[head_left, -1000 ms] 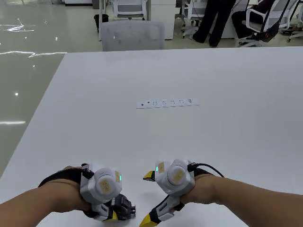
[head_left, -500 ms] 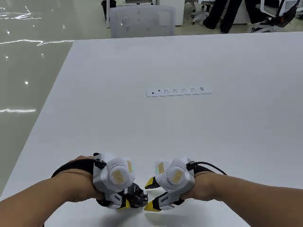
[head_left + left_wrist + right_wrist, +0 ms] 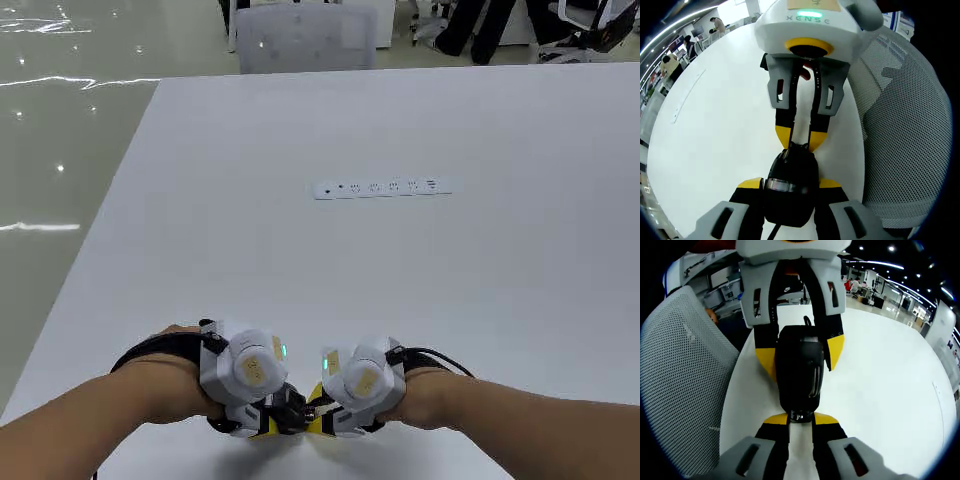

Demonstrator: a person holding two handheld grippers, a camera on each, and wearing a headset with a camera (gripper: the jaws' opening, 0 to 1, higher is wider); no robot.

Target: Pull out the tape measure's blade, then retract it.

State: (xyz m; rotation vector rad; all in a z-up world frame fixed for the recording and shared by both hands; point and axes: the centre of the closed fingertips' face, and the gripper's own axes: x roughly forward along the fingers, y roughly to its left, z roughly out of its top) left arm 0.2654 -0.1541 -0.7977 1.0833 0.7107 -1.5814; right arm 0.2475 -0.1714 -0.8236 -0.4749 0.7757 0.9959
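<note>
A black tape measure [image 3: 288,408] sits between my two grippers, low over the white table [image 3: 400,280] near its front edge. My left gripper [image 3: 275,425] is shut on the tape measure's body [image 3: 790,187], yellow tips on both sides. My right gripper [image 3: 312,422] faces it head-on. In the right gripper view, that gripper [image 3: 800,419] is closed narrowly on the blade's end hook [image 3: 799,415] at the case mouth. The left gripper view shows the right gripper [image 3: 800,137] coming from above onto the hook. No length of blade shows outside the case.
A white power strip [image 3: 382,187] lies at mid-table. A grey chair [image 3: 305,38] stands at the far edge, with people and office chairs behind it. A mesh chair back [image 3: 905,125] is close behind the front edge.
The right gripper, open one second ago, has moved left to meet the left gripper and closed on the tape measure's tip. The head camera has tilted down slightly.
</note>
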